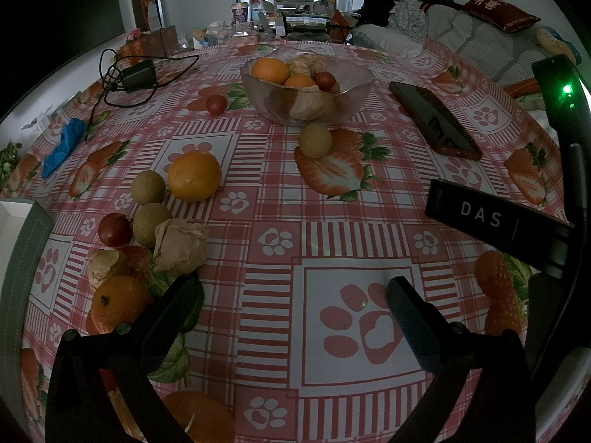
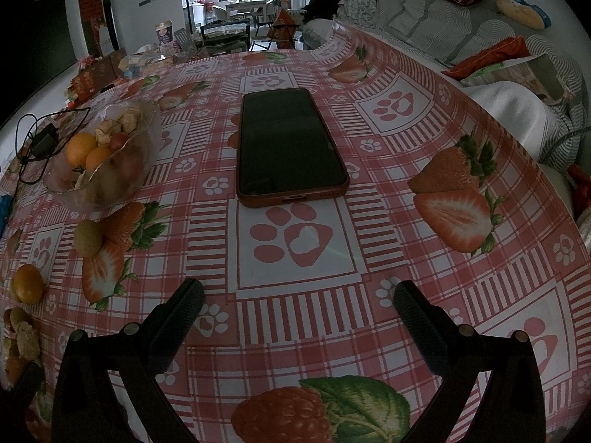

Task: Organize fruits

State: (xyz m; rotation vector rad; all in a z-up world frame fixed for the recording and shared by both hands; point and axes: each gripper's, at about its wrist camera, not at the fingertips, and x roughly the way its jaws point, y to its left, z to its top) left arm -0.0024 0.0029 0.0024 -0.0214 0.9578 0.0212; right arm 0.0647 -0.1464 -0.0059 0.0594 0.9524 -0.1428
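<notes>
Left wrist view: left gripper (image 1: 291,297) low over the worktop (image 1: 332,243), jaws spread wide and holding nothing, only a paw print of the cloth between them. Glass bowl (image 1: 306,88) as landmark, at the far middle of the worktop, already carrying oranges, a small red fruit and some papery husked fruits, so probably the collecting place. Just in front of the bowl, almost touching its base, one round tan fruit (image 1: 314,140). Left of the bowl, a lone small red fruit (image 1: 216,104). Well nearer than the bowl and to its left, a loose cluster: a big orange (image 1: 194,175), two tan fruits beside it, a red one, husked fruits, and a small orange (image 1: 117,302) just beside the left finger. Likely the next pick, being the closest; open jaws fit that.

Right wrist view: right gripper (image 2: 297,295) also released and empty, hovering over bare cloth, well right of the bowl (image 2: 103,162). Phone (image 2: 290,144) flat, screen up, right of the bowl and straight ahead of these jaws. No fruit on that side, so probably waiting. Task judged partly done, many fruits not yet in the bowl. Round fruits likely to roll if nudged.
</notes>
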